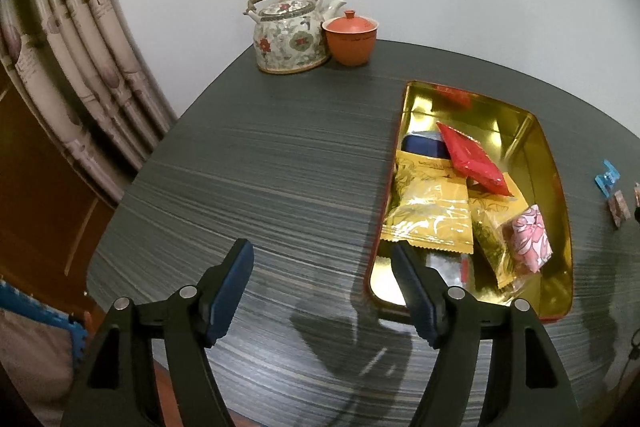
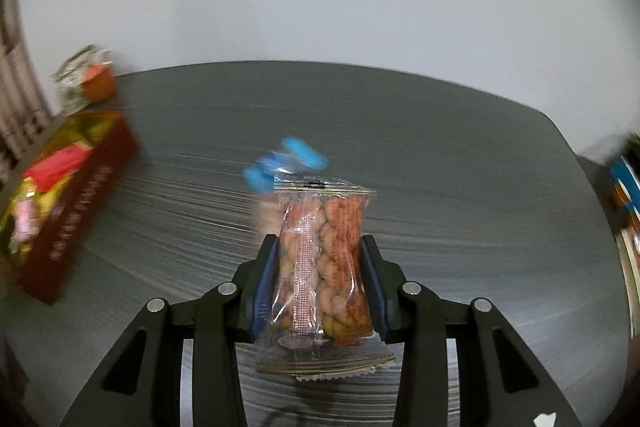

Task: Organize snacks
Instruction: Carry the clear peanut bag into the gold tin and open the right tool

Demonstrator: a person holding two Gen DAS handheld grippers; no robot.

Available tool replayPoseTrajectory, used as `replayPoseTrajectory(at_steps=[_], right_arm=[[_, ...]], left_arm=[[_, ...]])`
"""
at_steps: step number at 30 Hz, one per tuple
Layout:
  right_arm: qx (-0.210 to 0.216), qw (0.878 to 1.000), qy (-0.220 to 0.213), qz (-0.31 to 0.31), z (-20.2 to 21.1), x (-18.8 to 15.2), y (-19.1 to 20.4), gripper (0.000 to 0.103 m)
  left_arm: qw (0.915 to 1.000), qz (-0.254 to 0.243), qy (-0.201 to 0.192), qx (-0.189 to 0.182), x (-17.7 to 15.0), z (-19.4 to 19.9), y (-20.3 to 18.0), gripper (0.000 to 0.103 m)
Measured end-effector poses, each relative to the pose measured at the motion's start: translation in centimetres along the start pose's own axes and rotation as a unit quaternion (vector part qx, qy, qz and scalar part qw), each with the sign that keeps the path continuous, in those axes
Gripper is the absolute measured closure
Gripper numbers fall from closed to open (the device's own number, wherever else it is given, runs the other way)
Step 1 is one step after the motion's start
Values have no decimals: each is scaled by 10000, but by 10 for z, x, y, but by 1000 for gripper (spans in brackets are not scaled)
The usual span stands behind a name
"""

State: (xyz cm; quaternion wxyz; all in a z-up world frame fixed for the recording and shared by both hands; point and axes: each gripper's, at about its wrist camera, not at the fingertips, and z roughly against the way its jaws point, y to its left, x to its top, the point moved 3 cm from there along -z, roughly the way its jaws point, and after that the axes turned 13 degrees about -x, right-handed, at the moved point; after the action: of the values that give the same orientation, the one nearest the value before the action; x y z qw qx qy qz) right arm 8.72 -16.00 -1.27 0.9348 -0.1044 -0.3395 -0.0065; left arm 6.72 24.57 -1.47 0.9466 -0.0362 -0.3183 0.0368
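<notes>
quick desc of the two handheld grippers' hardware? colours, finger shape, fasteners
Both match. The left gripper and right gripper have matte black plastic linkage arms with triangular cut-outs, joined by round silver pivot pins. Each finger ends in a flat dark-blue pad with a ribbed edge. No cables or markings are visible on either; no hand or sleeve shows.

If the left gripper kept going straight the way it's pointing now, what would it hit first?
Probably bare table. The left gripper stands open and empty, aimed down at the dark tabletop just left of the gold tin; its right finger overlaps the tin's near corner, but depth is unclear.
</notes>
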Motion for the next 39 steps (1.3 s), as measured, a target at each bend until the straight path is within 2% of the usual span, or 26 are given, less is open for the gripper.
replayPoseTrajectory(at_steps=[12,21,39], right_arm=[[1122,9914,13,675,29,30,135,66],[1364,9851,-30,1043,25,47,207,66],[1338,9806,98,1428,5,49,249,66]], left_arm=[[9997,253,46,-53,-1,2,11,31],[9995,271,78,-147,-2,3,11,31],[9998,85,115,-109,-2,-2,5,31]])
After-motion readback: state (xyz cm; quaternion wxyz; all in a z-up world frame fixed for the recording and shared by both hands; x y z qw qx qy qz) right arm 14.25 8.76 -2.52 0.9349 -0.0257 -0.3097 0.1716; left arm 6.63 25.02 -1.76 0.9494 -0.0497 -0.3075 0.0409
